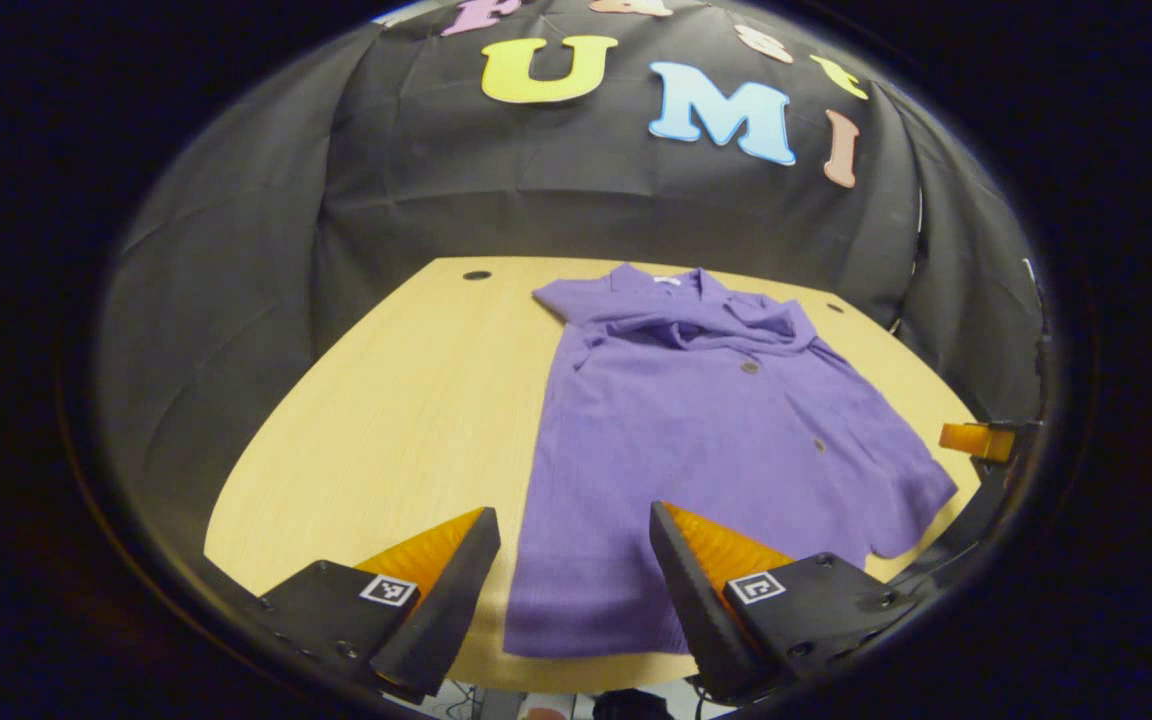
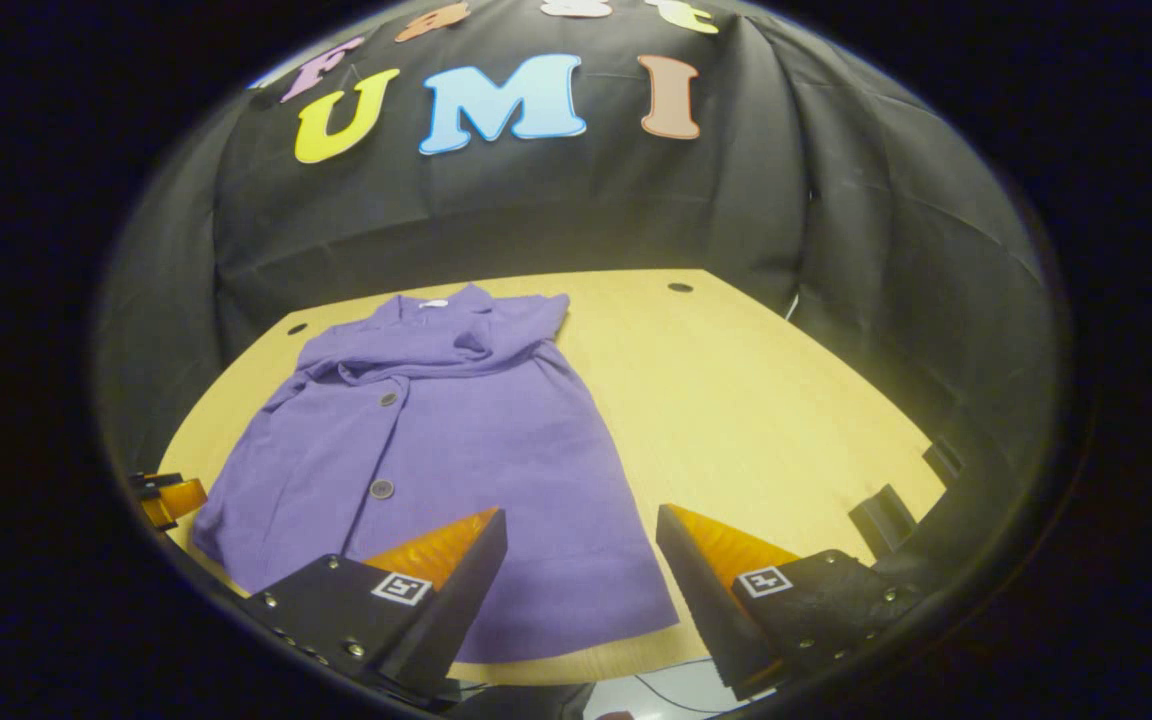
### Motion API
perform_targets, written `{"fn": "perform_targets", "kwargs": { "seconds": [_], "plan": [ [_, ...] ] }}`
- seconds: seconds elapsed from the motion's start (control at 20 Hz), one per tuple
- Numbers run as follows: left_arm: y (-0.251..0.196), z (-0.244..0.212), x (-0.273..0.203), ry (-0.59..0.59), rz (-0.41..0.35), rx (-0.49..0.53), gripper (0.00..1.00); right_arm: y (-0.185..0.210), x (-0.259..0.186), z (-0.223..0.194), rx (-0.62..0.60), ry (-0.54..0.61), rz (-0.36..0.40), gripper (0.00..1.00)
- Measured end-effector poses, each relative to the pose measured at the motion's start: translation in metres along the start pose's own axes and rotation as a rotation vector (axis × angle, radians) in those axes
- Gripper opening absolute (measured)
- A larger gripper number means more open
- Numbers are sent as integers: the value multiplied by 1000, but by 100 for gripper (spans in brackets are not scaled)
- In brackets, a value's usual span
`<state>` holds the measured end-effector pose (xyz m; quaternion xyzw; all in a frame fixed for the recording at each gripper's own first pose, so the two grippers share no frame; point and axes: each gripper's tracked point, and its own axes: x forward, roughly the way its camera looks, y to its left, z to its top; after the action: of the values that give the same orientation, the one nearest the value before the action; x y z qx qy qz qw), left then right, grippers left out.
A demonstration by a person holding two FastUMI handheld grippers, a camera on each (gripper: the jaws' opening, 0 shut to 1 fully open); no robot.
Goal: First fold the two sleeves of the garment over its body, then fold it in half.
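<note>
Jaws: both grippers, left [image 1: 574, 560] and right [image 2: 581, 560], spread wide, holding nothing
Shirt [image 1: 696, 440]: flat on table [image 1: 406, 400], sleeves folded in
Next: likely hem grab for halving

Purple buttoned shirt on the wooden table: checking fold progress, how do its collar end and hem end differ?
The purple shirt's collar end is bunched, sleeves folded across; its hem end lies flat. The collar end lies far, the hem end near the wooden table's front edge. Both rest on it.
</note>
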<state>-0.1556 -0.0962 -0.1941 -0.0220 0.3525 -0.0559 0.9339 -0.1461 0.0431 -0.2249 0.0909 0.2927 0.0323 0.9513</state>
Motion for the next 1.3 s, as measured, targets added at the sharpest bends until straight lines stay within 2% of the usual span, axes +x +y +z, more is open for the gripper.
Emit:
{"fn": "perform_targets", "kwargs": {
  "seconds": [0.3,0.4,0.6,0.8,0.9,1.05,1.1,1.25,1.3],
  "plan": [
    [7,-31,-14,45,14,-32,94,-16,10,-32,60,94,-27,95],
    [5,-34,-13,53,15,-20,97,-17,11,-39,59,112,-26,95],
    [-2,-48,-19,77,17,-22,95,-8,12,-56,83,152,0,95],
    [-10,-53,-21,78,25,9,98,-2,10,-69,36,179,-2,98],
    [-14,-55,-19,83,28,43,94,1,10,-69,-17,168,-4,100],
    [-18,-56,-17,81,32,51,88,2,12,-70,-6,174,-3,100],
    [-20,-54,-17,78,28,36,73,3,13,-69,-5,177,5,99],
    [-19,-52,-15,79,53,-27,29,6,13,-68,-1,194,23,63],
    [-22,-51,-14,89,37,-43,14,6,10,-64,37,190,14,65]
  ]
}}
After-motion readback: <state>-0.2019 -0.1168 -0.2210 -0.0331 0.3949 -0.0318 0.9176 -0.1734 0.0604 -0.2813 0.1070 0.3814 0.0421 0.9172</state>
